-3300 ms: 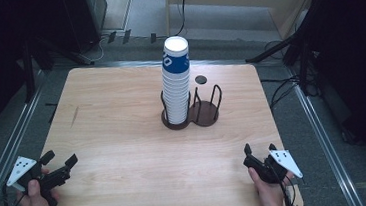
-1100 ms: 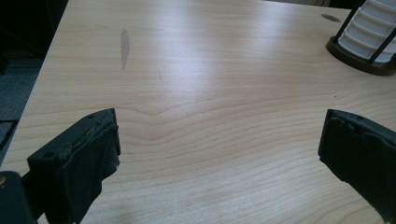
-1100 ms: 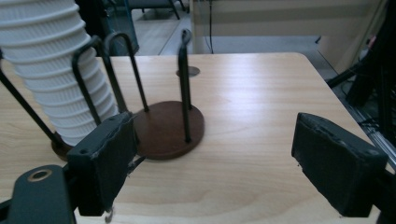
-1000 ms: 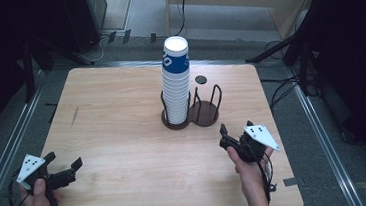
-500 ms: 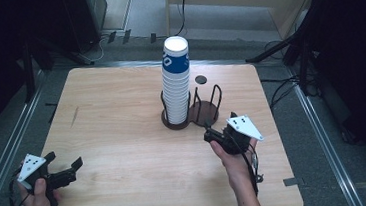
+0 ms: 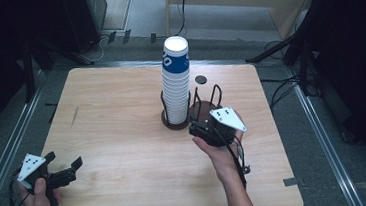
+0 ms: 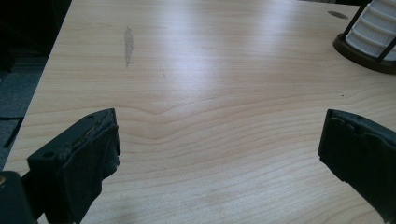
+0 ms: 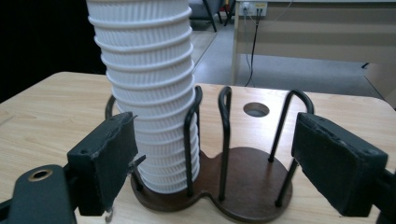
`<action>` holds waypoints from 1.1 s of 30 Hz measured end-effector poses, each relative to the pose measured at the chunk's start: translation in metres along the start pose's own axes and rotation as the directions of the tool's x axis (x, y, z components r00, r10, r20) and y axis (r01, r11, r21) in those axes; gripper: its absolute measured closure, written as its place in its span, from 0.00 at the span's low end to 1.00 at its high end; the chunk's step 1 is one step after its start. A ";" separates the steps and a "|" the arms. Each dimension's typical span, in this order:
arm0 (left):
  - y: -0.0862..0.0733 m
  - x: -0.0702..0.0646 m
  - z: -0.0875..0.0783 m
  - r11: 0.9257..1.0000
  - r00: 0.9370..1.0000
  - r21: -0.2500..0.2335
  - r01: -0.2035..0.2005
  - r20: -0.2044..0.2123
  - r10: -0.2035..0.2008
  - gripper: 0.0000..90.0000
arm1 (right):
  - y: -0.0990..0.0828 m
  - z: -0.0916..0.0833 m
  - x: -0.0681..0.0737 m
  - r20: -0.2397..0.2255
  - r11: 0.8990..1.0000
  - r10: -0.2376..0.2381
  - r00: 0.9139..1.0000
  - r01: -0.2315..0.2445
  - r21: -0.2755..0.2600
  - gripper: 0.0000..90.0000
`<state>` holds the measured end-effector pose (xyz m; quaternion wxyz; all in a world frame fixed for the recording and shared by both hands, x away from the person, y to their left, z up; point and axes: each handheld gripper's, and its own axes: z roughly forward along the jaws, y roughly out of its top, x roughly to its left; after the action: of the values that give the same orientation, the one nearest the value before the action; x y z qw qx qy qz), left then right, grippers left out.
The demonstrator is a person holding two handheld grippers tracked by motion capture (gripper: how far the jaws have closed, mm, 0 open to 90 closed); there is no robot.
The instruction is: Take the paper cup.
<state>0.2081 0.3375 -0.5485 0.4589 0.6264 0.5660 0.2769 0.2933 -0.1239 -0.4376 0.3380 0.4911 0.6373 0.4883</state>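
A tall stack of white ribbed paper cups [image 6: 176,81], the top one with a blue band, stands in the left ring of a dark two-place wire holder [image 6: 207,110] at the table's middle. The holder's right ring is empty. My right gripper [image 6: 196,128] hovers just in front of the holder, pointing at it, jaws open and holding nothing. In the right gripper view the cup stack [image 8: 149,93] and the holder's base [image 8: 247,184] stand close ahead of the right gripper [image 8: 217,144]. My left gripper [image 6: 66,162] rests open near the table's front left corner, and the left gripper [image 7: 219,135] has bare wood beneath it.
The wooden table [image 6: 116,109] has a small round hole [image 6: 200,80] behind the holder. A metal rail [image 6: 5,158] runs along the floor on the left. Cables and stand legs [image 6: 286,48] lie on the floor at the back right.
My right gripper has moved up the table and leftward, from the right side to just in front of the holder. The left gripper has stayed in place.
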 end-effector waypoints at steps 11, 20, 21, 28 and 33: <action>0.000 -0.001 0.001 1.000 1.000 -0.002 -0.001 -0.009 0.000 0.00 | 0.020 0.012 0.020 -0.031 1.000 0.010 0.999 -0.010 -0.018 0.14; 0.000 0.000 0.000 1.000 1.000 -0.004 0.004 -0.001 -0.004 0.00 | 0.032 0.022 0.034 -0.054 1.000 0.019 0.998 -0.020 -0.019 0.11; 0.000 0.000 0.000 1.000 1.000 -0.005 0.007 0.000 -0.007 0.00 | 0.034 0.023 0.034 -0.054 1.000 0.022 0.998 -0.023 -0.020 0.11; 0.000 0.000 0.000 1.000 1.000 -0.004 0.007 0.000 -0.007 0.00 | 0.042 0.029 0.038 -0.049 0.999 0.023 0.999 -0.024 -0.025 0.10; 0.000 0.000 0.001 1.000 1.000 -0.001 0.003 -0.004 -0.003 0.00 | 0.047 0.034 0.042 -0.048 0.999 0.020 0.999 -0.021 -0.029 0.10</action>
<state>0.2088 0.3374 -0.5484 0.4586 0.6249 0.5675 0.2778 0.3258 -0.0721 -0.4006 0.3251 0.4809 0.6328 0.5125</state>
